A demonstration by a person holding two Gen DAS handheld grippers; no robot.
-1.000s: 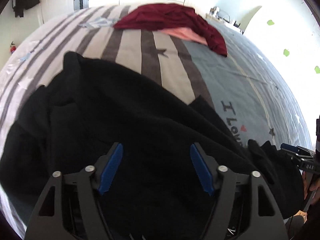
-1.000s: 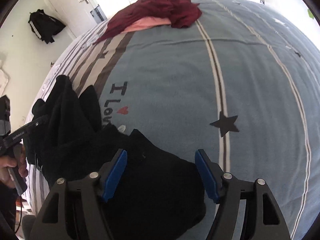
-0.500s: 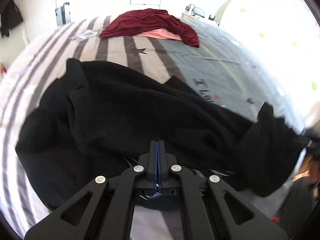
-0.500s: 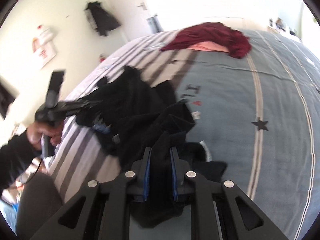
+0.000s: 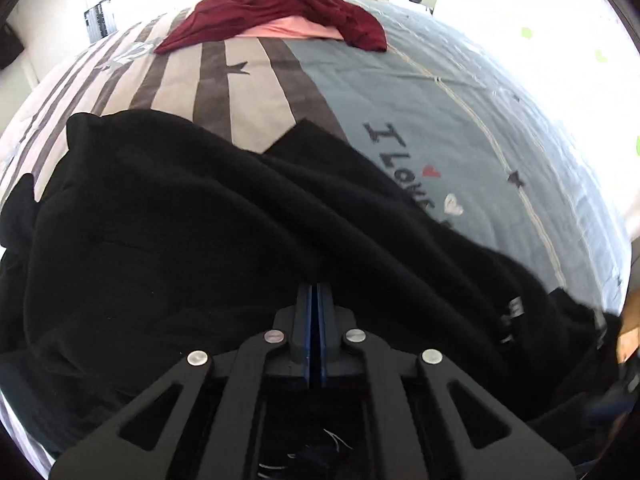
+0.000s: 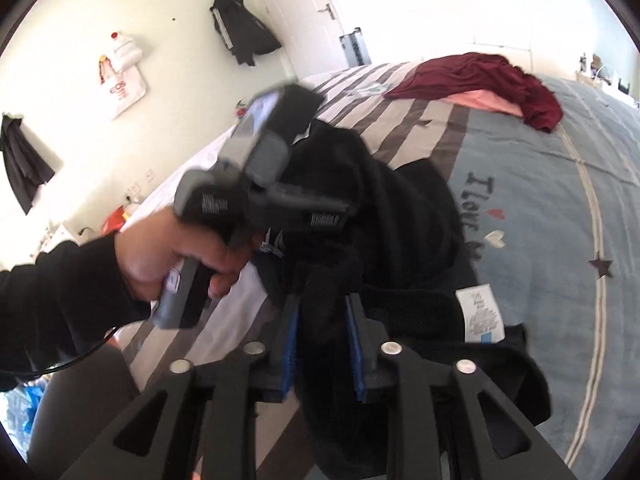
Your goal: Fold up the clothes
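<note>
Tongs status: your left tongs [image 5: 314, 300] are pinched onto the black garment [image 5: 180, 248]; your right tongs [image 6: 322, 340] grip its bunched fold above the bed [image 6: 560, 208].

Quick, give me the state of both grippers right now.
Left gripper: shut on the black garment.
Right gripper: shut on a thick bunch of the black garment.
</note>
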